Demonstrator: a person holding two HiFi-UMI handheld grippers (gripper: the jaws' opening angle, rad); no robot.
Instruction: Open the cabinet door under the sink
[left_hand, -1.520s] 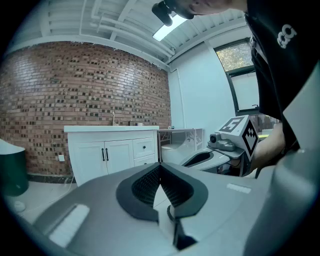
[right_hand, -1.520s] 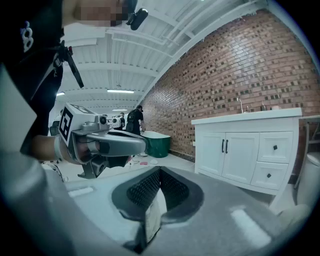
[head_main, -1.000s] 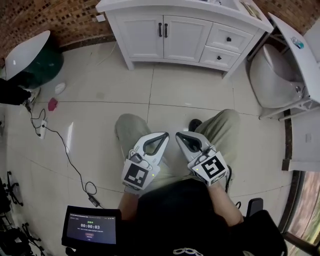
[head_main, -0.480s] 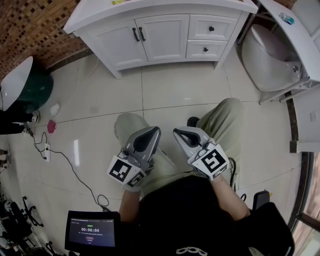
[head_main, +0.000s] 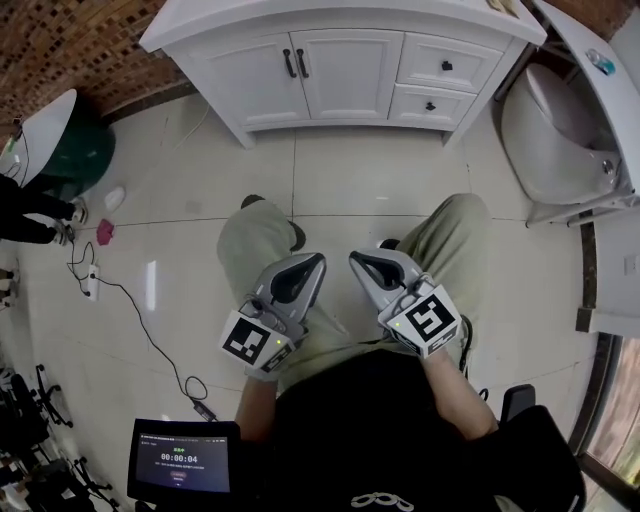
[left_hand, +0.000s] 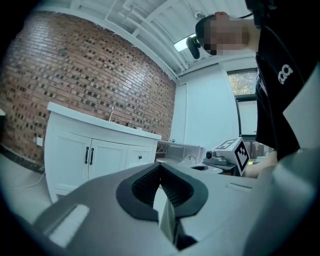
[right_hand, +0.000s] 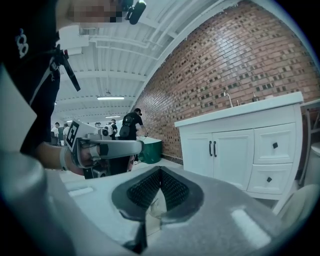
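Over the lap | left gripper: jaws closed, empty | right gripper: jaws closed, empty

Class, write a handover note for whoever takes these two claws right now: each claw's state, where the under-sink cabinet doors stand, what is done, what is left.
Left claw: shut, empty, held low over the person's legs.
Right claw: shut, empty, beside the left one, not touching it.
Cabinet: ahead across the tiled floor, untouched. Its two doors are closed, black handles side by side at the middle seam.
Done: nothing on the doors yet.
Left: move in, open a claw, grip a handle, swing that door open.
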